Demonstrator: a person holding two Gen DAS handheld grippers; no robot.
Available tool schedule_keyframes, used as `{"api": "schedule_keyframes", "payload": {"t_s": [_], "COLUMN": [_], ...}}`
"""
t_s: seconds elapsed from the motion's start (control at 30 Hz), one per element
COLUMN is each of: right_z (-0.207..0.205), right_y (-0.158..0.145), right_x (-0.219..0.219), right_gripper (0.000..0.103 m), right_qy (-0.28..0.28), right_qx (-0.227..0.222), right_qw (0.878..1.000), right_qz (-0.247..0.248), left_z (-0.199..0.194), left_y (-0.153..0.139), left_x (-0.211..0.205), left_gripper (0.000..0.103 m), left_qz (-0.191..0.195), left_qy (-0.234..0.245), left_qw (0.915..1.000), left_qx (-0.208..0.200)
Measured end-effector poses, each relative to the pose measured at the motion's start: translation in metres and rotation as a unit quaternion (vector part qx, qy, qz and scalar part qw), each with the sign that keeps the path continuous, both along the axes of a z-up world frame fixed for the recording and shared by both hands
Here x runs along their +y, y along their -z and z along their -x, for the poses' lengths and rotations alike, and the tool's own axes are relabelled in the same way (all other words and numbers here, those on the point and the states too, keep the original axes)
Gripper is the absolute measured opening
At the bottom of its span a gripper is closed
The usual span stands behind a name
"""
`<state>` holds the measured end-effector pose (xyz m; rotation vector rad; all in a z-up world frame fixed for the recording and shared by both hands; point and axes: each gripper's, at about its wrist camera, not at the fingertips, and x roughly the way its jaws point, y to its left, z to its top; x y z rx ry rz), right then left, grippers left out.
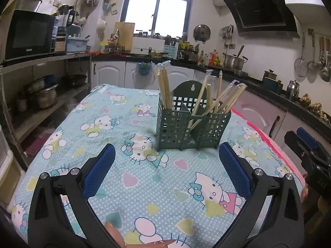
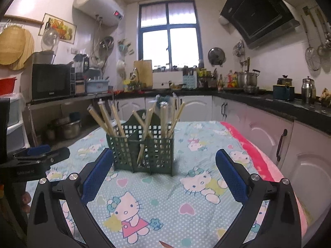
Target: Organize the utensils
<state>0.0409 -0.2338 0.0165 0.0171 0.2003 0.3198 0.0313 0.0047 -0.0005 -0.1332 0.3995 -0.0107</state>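
Observation:
A dark green slotted utensil holder (image 1: 192,127) (image 2: 142,150) stands upright on the cartoon-cat tablecloth (image 1: 115,119) (image 2: 165,204). Several wrapped wooden chopsticks (image 1: 164,88) (image 2: 107,119) lean in its compartments. My left gripper (image 1: 166,150) is open, nothing between its blue pads, just short of the holder. My right gripper (image 2: 164,157) is open too, empty, with the holder just beyond its tips. The right gripper's body (image 1: 306,150) shows at the right edge of the left wrist view. The left gripper's body (image 2: 39,155) shows at the left of the right wrist view.
A pink blanket edge (image 2: 250,146) runs along the table's right side. Black counters with pots (image 2: 247,78) and white cabinets (image 2: 266,136) wrap around the back and right. A microwave (image 1: 29,34) sits on metal shelving at left. Fingertips (image 1: 115,233) show at the bottom edge.

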Motion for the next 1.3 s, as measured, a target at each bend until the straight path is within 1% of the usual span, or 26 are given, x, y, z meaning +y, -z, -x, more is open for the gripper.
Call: {"api": "schedule_keyframes", "payload": {"t_s": [0.3, 1.3], "right_z": [-0.0015, 0.0013], "right_y": [0.0038, 0.0063], "right_x": [-0.0008, 0.0033], "right_gripper": [0.097, 0.097], "right_qy": [0.002, -0.004], "right_qx": [0.011, 0.011], "right_qw": [1.000, 1.000], "right_qz": [-0.003, -0.002], "left_z": [0.0018, 0.0023], "left_y": [-0.0009, -0.0019], "left_x": [0.0007, 0.0031], "left_gripper": [0.092, 0.092], "left_qz": [0.002, 0.004], "left_qy": [-0.002, -0.002], "left_qw": [1.0000, 1.0000], "left_qx": [-0.007, -0.009]}}
